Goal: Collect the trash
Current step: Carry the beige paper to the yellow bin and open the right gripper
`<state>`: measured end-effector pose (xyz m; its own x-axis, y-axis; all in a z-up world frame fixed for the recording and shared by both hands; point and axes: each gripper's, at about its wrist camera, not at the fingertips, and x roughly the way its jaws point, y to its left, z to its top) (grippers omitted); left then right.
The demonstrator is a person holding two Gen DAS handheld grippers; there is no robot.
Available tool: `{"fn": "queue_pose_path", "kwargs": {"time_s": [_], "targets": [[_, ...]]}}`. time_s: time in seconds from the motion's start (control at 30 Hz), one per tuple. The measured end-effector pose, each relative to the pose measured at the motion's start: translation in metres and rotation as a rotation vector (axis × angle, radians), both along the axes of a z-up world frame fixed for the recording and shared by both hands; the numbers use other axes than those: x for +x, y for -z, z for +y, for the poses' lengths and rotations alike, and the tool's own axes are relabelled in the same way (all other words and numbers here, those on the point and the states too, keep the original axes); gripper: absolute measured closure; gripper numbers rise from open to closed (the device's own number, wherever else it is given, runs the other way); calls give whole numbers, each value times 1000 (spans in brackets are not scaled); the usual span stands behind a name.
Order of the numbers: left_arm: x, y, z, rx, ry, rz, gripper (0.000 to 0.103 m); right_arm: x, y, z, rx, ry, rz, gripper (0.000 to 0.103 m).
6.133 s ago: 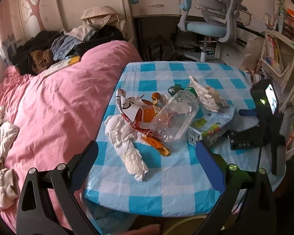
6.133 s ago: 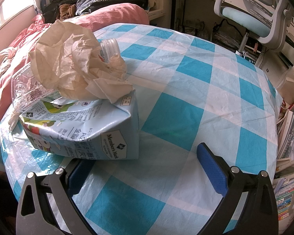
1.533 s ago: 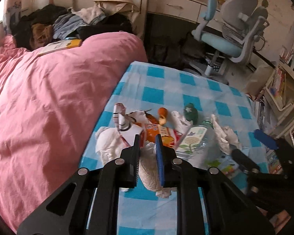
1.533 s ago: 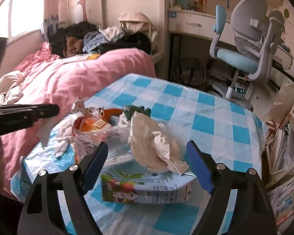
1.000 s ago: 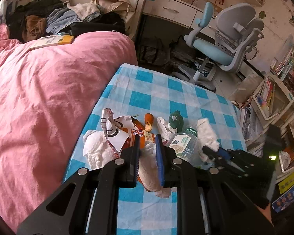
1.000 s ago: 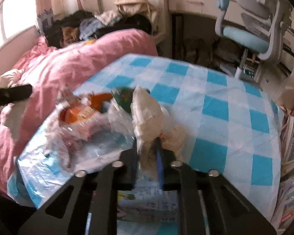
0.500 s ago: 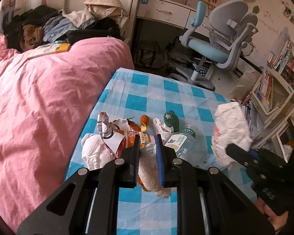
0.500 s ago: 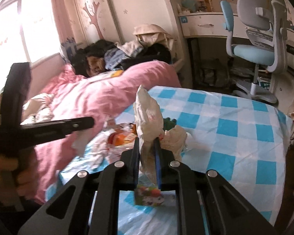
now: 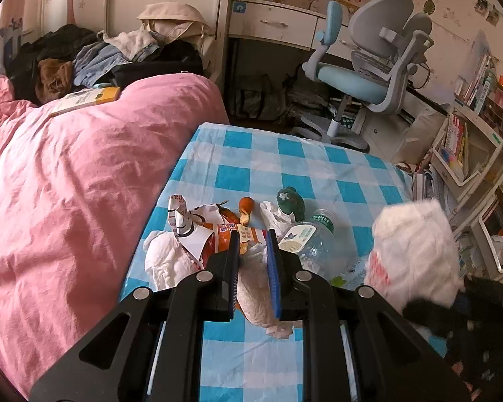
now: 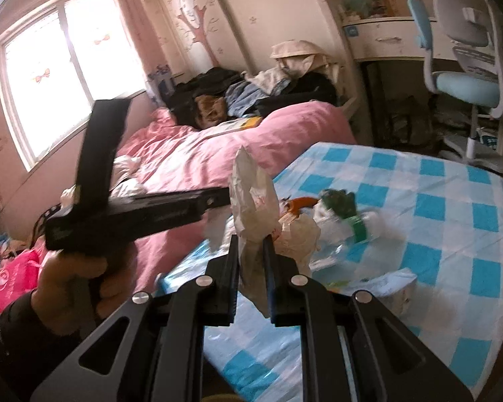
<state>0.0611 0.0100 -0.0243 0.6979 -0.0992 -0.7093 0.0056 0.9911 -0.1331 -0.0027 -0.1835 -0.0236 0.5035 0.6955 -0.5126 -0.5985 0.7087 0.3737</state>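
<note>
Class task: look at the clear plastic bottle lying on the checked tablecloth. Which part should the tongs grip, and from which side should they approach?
Probably the neck just under the green cap. The clear bottle lies on its side, cap towards the far end of the table; its crushed body looks wide and slippery, the neck narrow and stiff. Come from above, jaws across the neck; the far side is bare cloth.

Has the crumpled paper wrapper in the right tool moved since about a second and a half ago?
Yes. The crumpled paper wrapper, then lying on the blue milk carton, now hangs clamped in the right tool, lifted clear above the checked tablecloth.
</note>
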Motion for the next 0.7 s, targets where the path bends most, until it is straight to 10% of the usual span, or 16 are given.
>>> {"fn": "queue_pose_path", "kwargs": {"time_s": [0.7], "targets": [[-30, 1, -10, 54, 24, -21, 88, -124, 87, 36, -91, -257, 330, 85]]}}
